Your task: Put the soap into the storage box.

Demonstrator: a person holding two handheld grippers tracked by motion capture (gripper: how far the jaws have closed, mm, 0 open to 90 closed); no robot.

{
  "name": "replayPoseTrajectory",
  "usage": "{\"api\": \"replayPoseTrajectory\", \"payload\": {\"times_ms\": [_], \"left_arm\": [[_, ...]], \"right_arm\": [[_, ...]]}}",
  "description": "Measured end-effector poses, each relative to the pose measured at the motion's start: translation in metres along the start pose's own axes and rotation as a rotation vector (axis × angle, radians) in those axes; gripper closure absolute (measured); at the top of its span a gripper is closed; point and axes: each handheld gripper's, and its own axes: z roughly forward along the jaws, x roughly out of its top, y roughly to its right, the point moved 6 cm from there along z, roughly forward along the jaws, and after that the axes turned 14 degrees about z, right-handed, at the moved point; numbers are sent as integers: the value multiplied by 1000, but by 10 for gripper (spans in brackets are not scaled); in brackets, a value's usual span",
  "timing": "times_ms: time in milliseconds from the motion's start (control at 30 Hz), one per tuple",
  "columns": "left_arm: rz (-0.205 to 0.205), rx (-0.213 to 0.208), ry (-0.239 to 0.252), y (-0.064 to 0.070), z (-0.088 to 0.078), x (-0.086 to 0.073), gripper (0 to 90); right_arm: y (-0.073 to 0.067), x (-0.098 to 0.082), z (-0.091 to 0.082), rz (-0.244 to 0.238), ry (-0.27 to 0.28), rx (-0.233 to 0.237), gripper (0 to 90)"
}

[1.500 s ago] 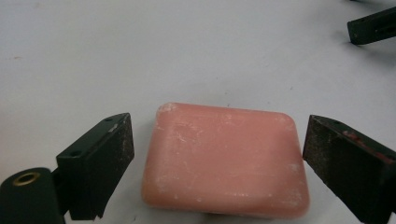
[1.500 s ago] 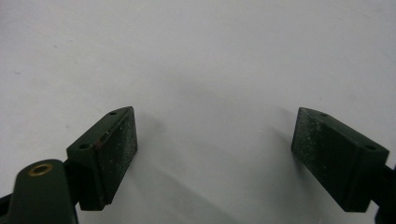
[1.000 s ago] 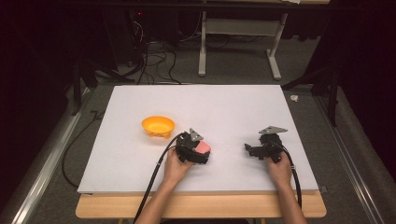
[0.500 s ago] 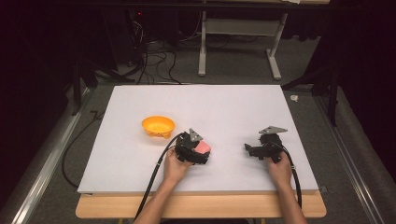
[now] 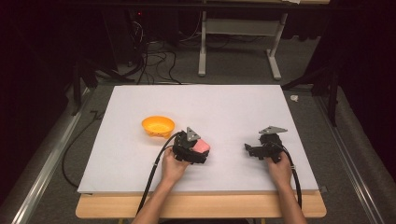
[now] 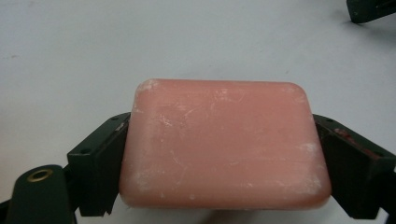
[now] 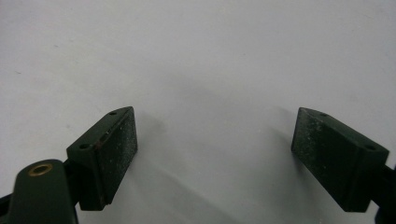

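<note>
I have the left gripper [image 6: 224,154] clamped across the short sides of the pink soap bar [image 6: 223,144], rigid, probably slippery; right gripper [image 7: 219,154] released.

A pink rectangular bar of soap [image 6: 224,144] is seated between the left hand-held gripper's [image 5: 200,151] jaws, right of and nearer than the orange plastic bowl [image 5: 158,126] on the white surface [image 5: 224,107]; the right hand-held gripper [image 5: 254,150] is set well apart, rightward.

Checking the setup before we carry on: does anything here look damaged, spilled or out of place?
Only wear on the pink soap: its face is scuffed, with whitish scratches and chalky marks at the corners. It sits squarely in the left claw, a jaw against each end. The orange bowl stands upright on the table, and nothing is spilled.
</note>
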Motion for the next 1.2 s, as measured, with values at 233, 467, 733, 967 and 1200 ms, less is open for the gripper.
{"api": "replayPoseTrajectory", "payload": {"times_ms": [233, 467, 733, 967, 1200], "left_arm": [[11, 3, 12, -1, -12, 1, 136], [11, 10, 22, -3, -24, -1, 136], [2, 23, 34, -8, -38, -3, 136], [-13, 36, 41, -13, -50, -7, 136], [-29, 46, 47, -18, -57, -11, 136]], "right_arm": [[0, 0, 0, 0, 0, 0, 150], [0, 0, 0, 0, 0, 0, 151], [0, 0, 0, 0, 0, 0, 151], [0, 0, 0, 0, 0, 0, 150], [0, 0, 0, -3, 1, 0, 151]]}}
